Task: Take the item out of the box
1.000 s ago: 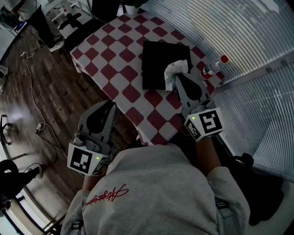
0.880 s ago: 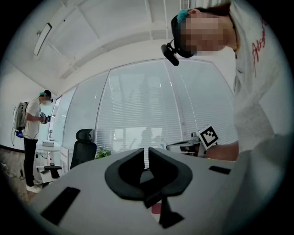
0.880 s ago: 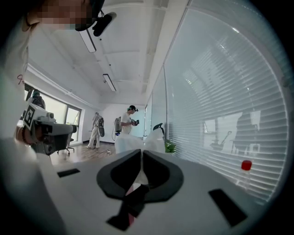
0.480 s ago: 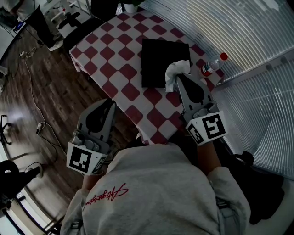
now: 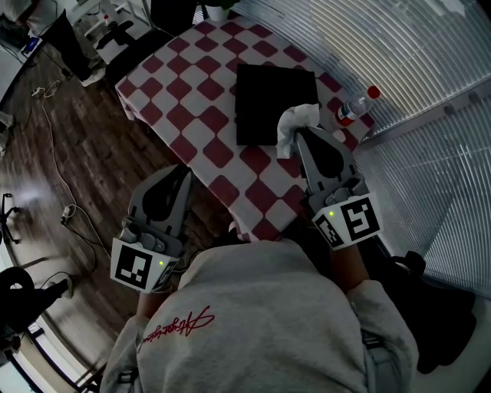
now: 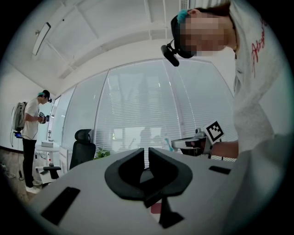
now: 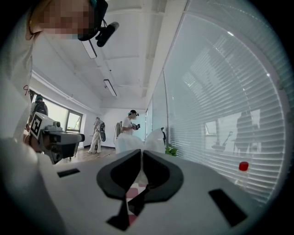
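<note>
A flat black box (image 5: 270, 104) lies on the red-and-white checked table (image 5: 178, 90). At the box's near right corner my right gripper (image 5: 298, 135) is shut on a crumpled white item (image 5: 298, 121), held just over the box's edge. In the right gripper view the white item (image 7: 138, 140) sticks up between the closed jaws of the right gripper (image 7: 141, 155). My left gripper (image 5: 185, 170) hovers off the table's near left edge, over the wooden floor. In the left gripper view its jaws (image 6: 146, 153) stand together with nothing between them.
A clear bottle with a red cap (image 5: 355, 112) lies right of the box near the window blinds. A potted plant (image 5: 222, 8) stands at the table's far end. Office chairs and cables sit on the floor to the left. Other people stand far off in the room.
My right gripper has drawn back slightly toward the person with the white item still in it. The left gripper has barely moved.
</note>
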